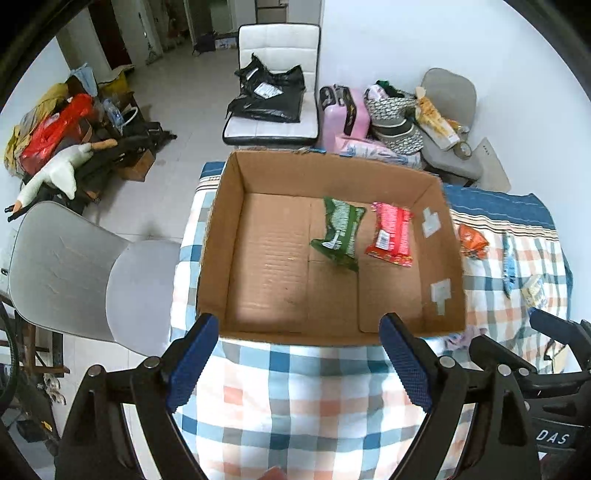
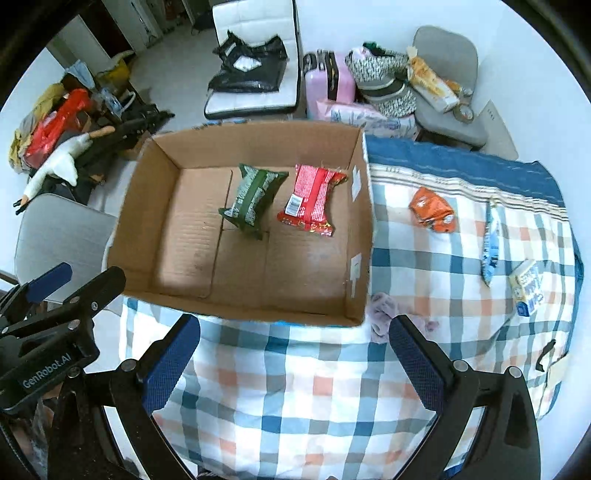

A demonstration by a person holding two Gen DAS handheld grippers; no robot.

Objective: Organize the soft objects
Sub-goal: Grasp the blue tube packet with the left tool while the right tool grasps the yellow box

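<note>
Checked quilt (image 2: pixel 295 406) | corrugated box (image 2: pixel 147 206) – crinkly packets (image 2: pixel 255 195) | both tools spread – empty

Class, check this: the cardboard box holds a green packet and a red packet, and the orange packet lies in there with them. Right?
Not quite. The orange packet lies outside the cardboard box, on the checked cloth; only the green packet and red packet are inside. The right wrist view shows it.

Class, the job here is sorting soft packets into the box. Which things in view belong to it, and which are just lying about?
Belong to the job:
cardboard box
green packet
red packet
orange packet
blue packet
yellow-and-blue packet

Just lying about:
pink suitcase
plush goose
white chair
</note>
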